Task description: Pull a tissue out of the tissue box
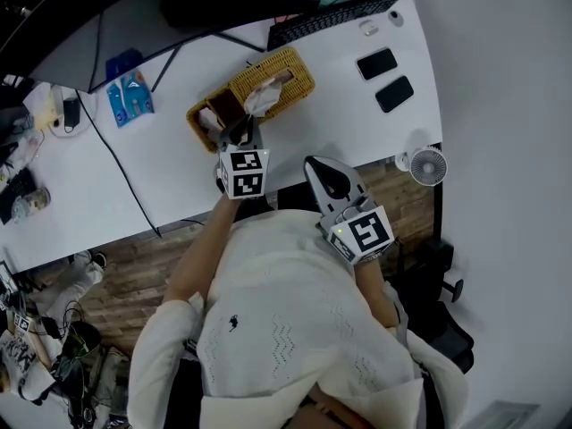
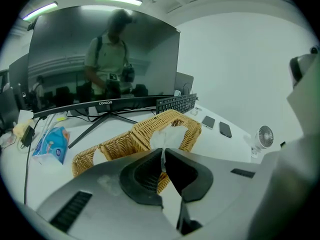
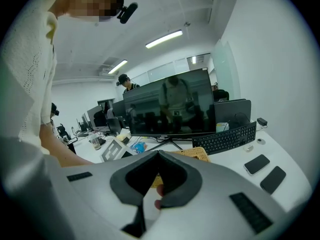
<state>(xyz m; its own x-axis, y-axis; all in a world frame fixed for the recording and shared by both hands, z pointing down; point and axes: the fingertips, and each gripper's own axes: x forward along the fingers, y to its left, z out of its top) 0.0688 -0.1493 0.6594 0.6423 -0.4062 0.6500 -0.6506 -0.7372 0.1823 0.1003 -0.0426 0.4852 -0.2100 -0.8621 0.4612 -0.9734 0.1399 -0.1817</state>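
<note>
A woven wicker tissue box (image 1: 277, 74) lies on the white desk (image 1: 179, 164), with a white tissue (image 1: 264, 96) standing up from its slot. My left gripper (image 1: 241, 128) reaches over the box's near side, shut on that tissue. In the left gripper view the tissue (image 2: 165, 140) rises from the wicker box (image 2: 175, 124) into the closed left gripper (image 2: 163, 153). My right gripper (image 1: 315, 162) hangs at the desk's front edge, to the right of the box, shut and holding nothing. The right gripper (image 3: 159, 154) faces the box (image 3: 194, 155) from a distance.
A second wicker tray (image 1: 207, 119) adjoins the box's left end. Behind stand a monitor (image 2: 100, 69) and a black keyboard (image 1: 331, 16). Two phones (image 1: 376, 63) (image 1: 394, 94) lie to the right, a small fan (image 1: 428, 165) at the corner, a blue tissue pack (image 1: 130, 96) to the left.
</note>
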